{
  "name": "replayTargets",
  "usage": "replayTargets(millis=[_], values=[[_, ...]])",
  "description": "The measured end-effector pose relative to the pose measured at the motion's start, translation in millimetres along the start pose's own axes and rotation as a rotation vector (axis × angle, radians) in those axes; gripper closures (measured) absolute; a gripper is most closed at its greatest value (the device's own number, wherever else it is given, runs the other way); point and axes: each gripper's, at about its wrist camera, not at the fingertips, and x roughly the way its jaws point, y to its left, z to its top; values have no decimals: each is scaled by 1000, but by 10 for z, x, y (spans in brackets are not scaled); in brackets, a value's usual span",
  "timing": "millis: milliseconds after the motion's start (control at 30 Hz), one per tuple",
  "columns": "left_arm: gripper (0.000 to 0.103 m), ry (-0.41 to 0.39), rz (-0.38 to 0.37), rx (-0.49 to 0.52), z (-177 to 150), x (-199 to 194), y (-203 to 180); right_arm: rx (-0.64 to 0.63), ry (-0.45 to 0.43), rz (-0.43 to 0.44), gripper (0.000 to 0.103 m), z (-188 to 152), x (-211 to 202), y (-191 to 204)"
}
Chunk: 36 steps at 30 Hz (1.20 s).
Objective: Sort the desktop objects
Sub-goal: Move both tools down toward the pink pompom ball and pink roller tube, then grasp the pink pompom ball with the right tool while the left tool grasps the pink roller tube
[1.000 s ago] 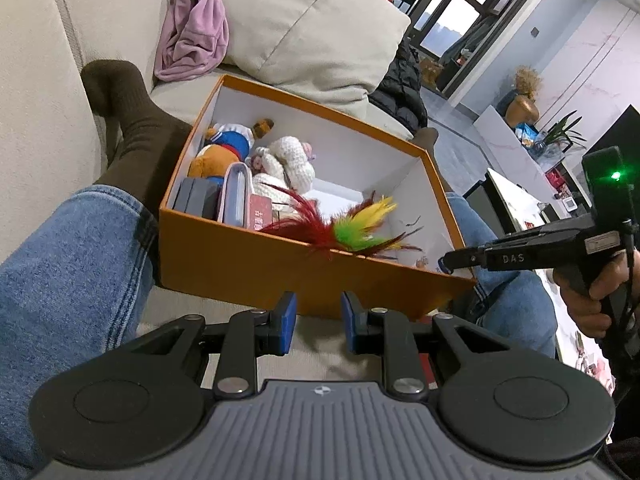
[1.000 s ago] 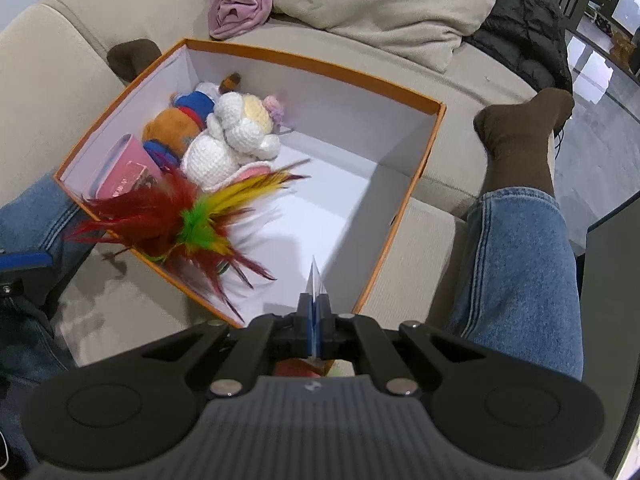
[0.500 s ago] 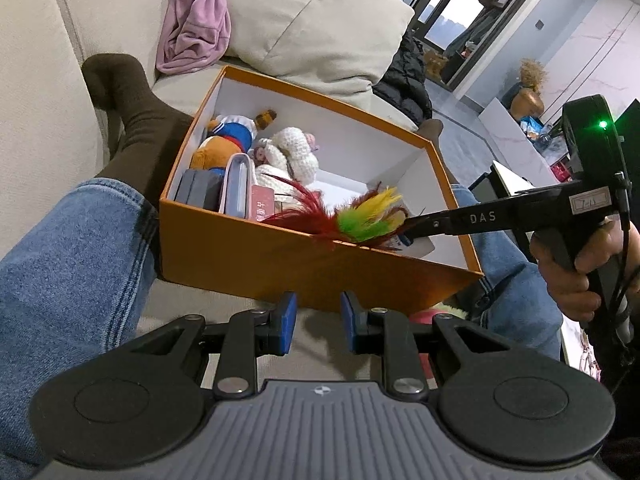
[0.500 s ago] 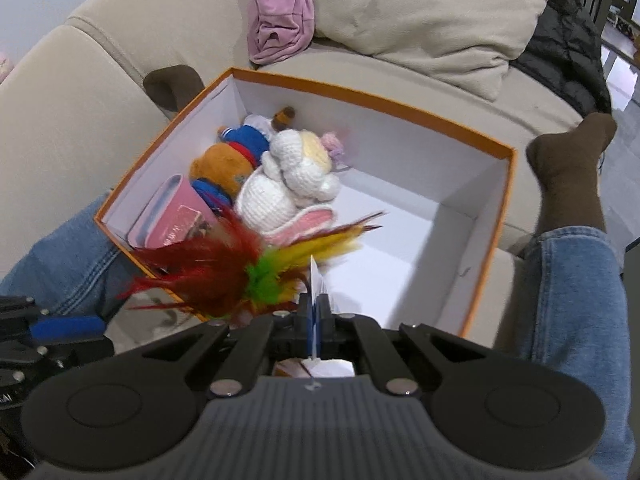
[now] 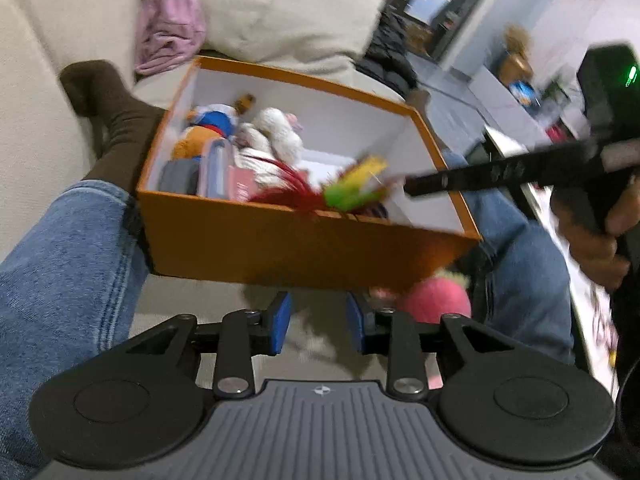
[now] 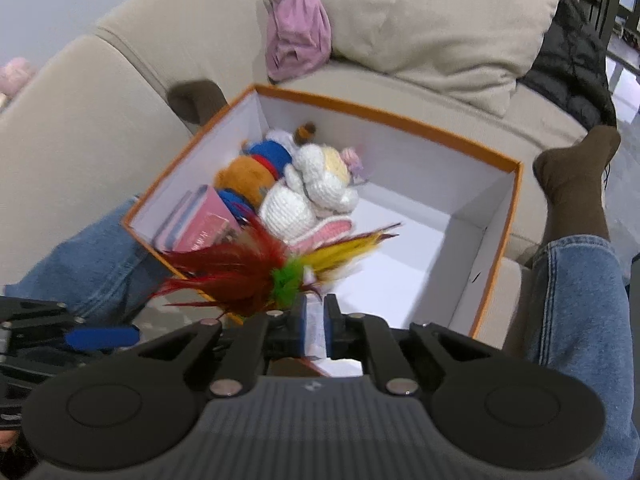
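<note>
Right tool point(image 6: 315, 316) now parted, feather toy point(image 6: 272, 268) released

The left wrist view sits low, close behind the left gripper point(image 5: 316, 322), and faces toward 12 o'clock at the near long wall of the open orange cardboard box with white inside point(image 5: 280, 240), with the sofa's beige cushion point(image 5: 288, 4) beyond. The right wrist view looks from higher up, over the right gripper point(image 6: 316, 326), steeply down into the same box point(image 6: 496, 248) from close by. Both share the box, the red, green and yellow feather toy point(image 5: 340, 194) point(image 6: 276, 268) and the crumpled pink cloth point(image 5: 168, 36) point(image 6: 298, 36); the right gripper point(image 5: 416, 188) enters the left view from 3 o'clock.
</note>
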Motion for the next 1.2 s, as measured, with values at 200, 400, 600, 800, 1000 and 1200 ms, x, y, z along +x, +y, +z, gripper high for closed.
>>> replayTargets(millis=[200,400,600,800,1000,1200], values=[[50,33,-56,221,-217,15,-323,-46,-177,20,77,-442,-478,-44],[50,118,-66,493,-551,239,-714,-35,-175,-12,71,-979,-556,-119],[49,187,-60,692,-826,548,-957,46,-119,-91,64,-1410,-323,-319],[63,253,-81,692,-803,820,-952,28,-115,-125,47,-1608,-166,-361],[76,286,-101,636,-796,925,-884,22,-84,-111,40,-1544,122,-379],[77,295,-105,594,-815,927,-886,-2,-54,-156,39,-1475,448,-367]])
